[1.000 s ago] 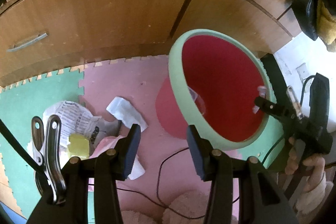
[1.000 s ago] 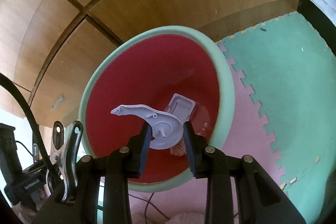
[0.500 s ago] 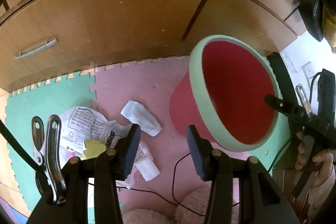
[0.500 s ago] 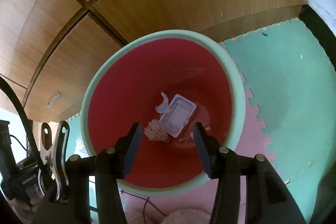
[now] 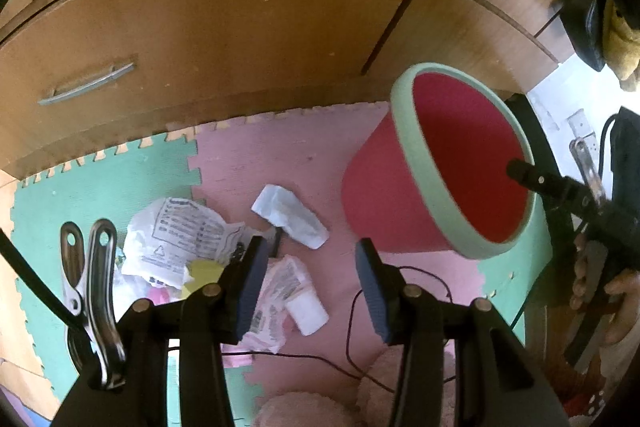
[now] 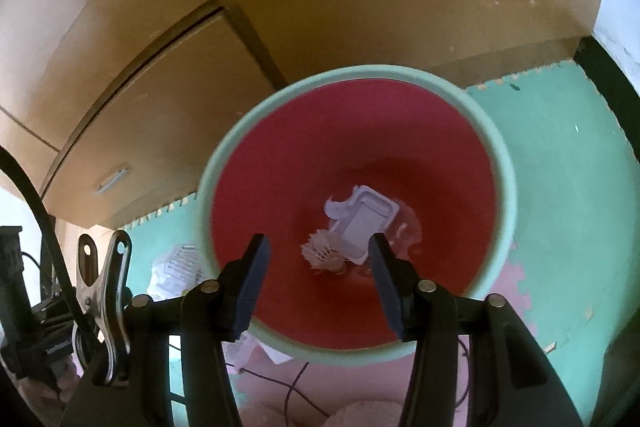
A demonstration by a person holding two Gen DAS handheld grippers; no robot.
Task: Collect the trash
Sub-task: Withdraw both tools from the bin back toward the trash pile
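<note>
1. The right gripper (image 6: 318, 281) hangs over the red plastic bin with a pale green rim (image 6: 502, 163), its jaws just opened and holding nothing; the white plastic tray and scraps (image 6: 360, 223) lie on the bin's bottom, below and beyond its fingertips
2. The left gripper (image 5: 310, 285) is parted and holds nothing, above the crumpled printed paper and white wrappers (image 5: 184, 239) on the pink and green foam mat (image 5: 248, 155)
3. Only the right wrist view shows the bin's contents; only the left shows the whole floor litter
</note>
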